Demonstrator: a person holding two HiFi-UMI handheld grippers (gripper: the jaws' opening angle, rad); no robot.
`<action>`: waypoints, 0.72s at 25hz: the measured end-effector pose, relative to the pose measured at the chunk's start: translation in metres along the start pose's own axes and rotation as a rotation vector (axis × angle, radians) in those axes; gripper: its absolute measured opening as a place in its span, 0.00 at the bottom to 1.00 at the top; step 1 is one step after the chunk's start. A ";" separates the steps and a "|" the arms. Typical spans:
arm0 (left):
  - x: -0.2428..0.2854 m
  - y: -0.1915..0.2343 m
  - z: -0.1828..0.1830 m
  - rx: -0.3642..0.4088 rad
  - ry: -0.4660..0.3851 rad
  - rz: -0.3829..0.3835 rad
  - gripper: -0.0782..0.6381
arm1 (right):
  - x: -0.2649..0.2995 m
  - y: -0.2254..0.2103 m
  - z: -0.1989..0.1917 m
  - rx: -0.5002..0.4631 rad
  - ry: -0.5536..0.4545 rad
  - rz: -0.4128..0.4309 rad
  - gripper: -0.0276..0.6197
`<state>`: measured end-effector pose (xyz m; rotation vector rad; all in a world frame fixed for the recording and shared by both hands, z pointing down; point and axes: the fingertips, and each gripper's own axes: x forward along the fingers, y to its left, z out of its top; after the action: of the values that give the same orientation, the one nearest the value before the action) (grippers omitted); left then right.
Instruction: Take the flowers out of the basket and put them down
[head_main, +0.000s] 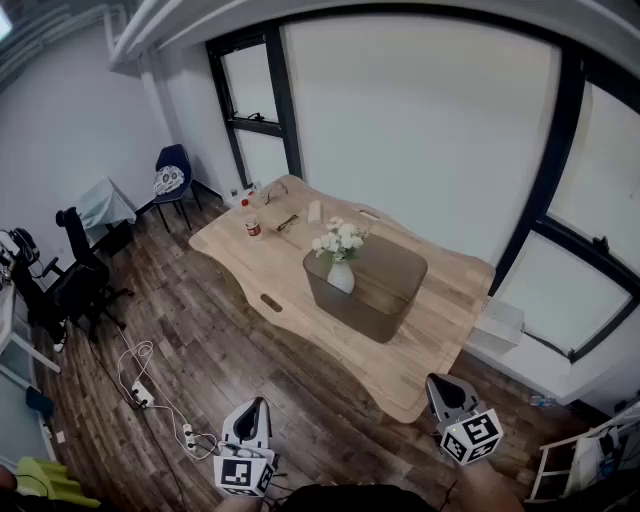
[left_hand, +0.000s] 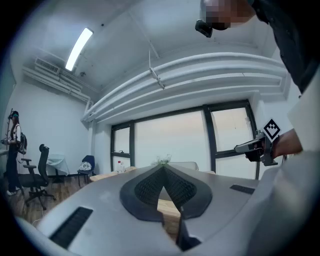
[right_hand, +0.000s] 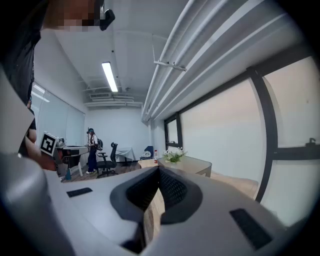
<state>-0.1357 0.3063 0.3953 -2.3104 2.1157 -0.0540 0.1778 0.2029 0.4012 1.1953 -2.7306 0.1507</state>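
– Grippers?
– Left gripper (head_main: 258, 408) and right gripper (head_main: 438, 388) both closed, empty.
– Flowers?
– White flowers (head_main: 338, 240) at grey-brown oval basket (head_main: 385, 300), far ahead of both; from left gripper, only blossom tips show.

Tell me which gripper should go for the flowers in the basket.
Left, narrowly. The flowers stand at the left end of the basket, straight ahead of the left gripper. The right gripper is about as far; both are shut.

Room is evenly lit by washed-out windows (head_main: 420, 130) and a ceiling strip light (left_hand: 79, 48). Fisheye bending and dark corners are noted at picture edges.
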 end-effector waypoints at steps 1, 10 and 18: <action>0.001 -0.002 0.000 -0.001 0.000 0.002 0.12 | 0.000 -0.003 -0.001 0.001 0.002 0.002 0.07; 0.003 -0.033 -0.007 -0.003 -0.002 0.034 0.12 | -0.010 -0.024 -0.021 -0.009 0.034 0.039 0.07; 0.018 -0.037 -0.016 0.024 0.032 0.025 0.12 | 0.007 -0.044 -0.028 0.103 0.009 0.059 0.07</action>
<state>-0.0980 0.2922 0.4122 -2.2851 2.1454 -0.1156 0.2086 0.1724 0.4317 1.1361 -2.7821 0.3059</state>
